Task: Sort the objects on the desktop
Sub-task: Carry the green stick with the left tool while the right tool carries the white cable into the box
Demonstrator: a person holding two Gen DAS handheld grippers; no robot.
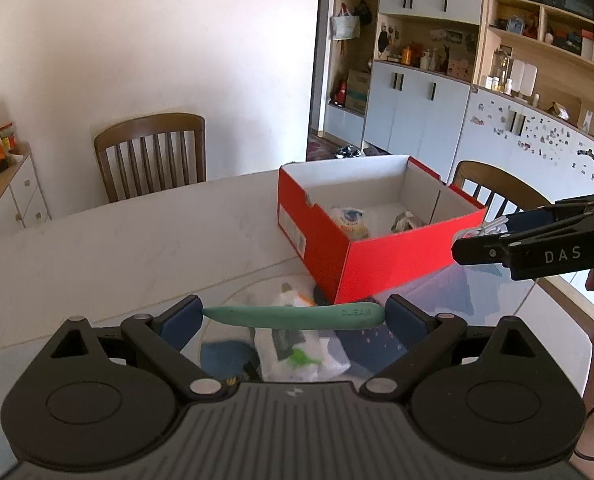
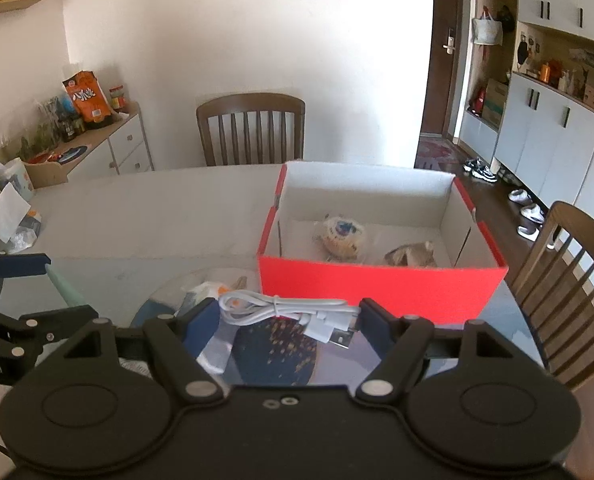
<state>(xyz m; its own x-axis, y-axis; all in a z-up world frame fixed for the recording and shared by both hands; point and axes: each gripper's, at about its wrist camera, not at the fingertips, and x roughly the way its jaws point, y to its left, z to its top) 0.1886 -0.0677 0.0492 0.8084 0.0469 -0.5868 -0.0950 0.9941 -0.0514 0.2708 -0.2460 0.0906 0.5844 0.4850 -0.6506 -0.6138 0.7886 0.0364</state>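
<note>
My left gripper [image 1: 293,317] is shut on a teal handled tool [image 1: 297,316], held crosswise between its blue pads above the table. My right gripper [image 2: 289,316] is shut on a coiled white USB cable [image 2: 281,310], held in the air just in front of the red shoebox [image 2: 377,288]. The box is open and holds a wrapped round item [image 2: 341,234] and a crumpled grey item [image 2: 411,256]. In the left wrist view the right gripper [image 1: 473,238] hangs by the box's near right corner [image 1: 397,264], cable in it.
Wrapped packets [image 1: 297,354] and a dark blue printed sheet [image 2: 273,356] lie on the table under the grippers. Wooden chairs stand behind the table [image 2: 251,128] and at its right [image 2: 569,280]. A sideboard with snack bags [image 2: 93,98] is at the left.
</note>
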